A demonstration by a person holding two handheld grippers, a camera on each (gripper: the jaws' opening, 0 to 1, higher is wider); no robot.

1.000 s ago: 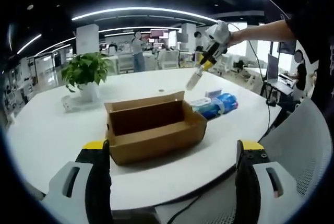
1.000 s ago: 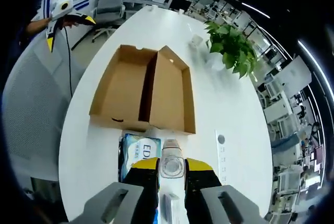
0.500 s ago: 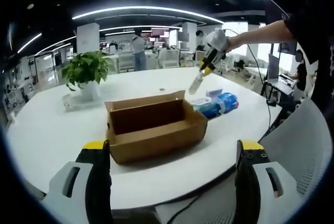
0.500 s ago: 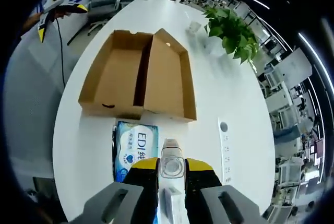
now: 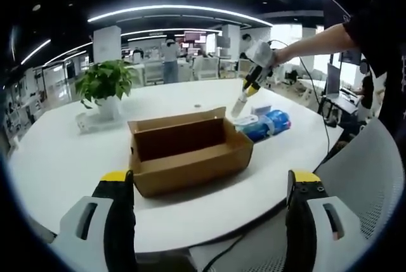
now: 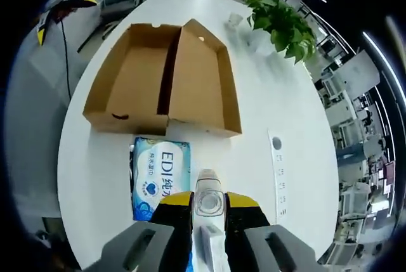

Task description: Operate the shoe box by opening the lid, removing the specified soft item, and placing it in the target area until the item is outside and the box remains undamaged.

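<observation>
The brown shoe box (image 5: 187, 150) lies open on the round white table (image 5: 57, 158), its lid folded back flat (image 6: 202, 78) and its inside bare. A blue soft pack (image 6: 156, 175) marked EDI lies on the table just outside the box; it is at the box's right end in the left gripper view (image 5: 265, 125). My right gripper (image 6: 208, 197) is shut on a white tube-shaped item (image 6: 207, 191) and hangs above the pack (image 5: 248, 88). My left gripper (image 5: 209, 218) stands open, jaws wide apart, at the near table edge.
A potted green plant (image 5: 104, 88) stands at the far left of the table, with a small white object (image 5: 82, 123) beside it. A white strip (image 6: 277, 169) lies near the pack. A grey mesh chair (image 5: 355, 177) is at the right. Office desks and people fill the background.
My right gripper has come down towards the table near the blue pack, still holding the white item. Its view has pulled back from the box. The left gripper has stayed put.
</observation>
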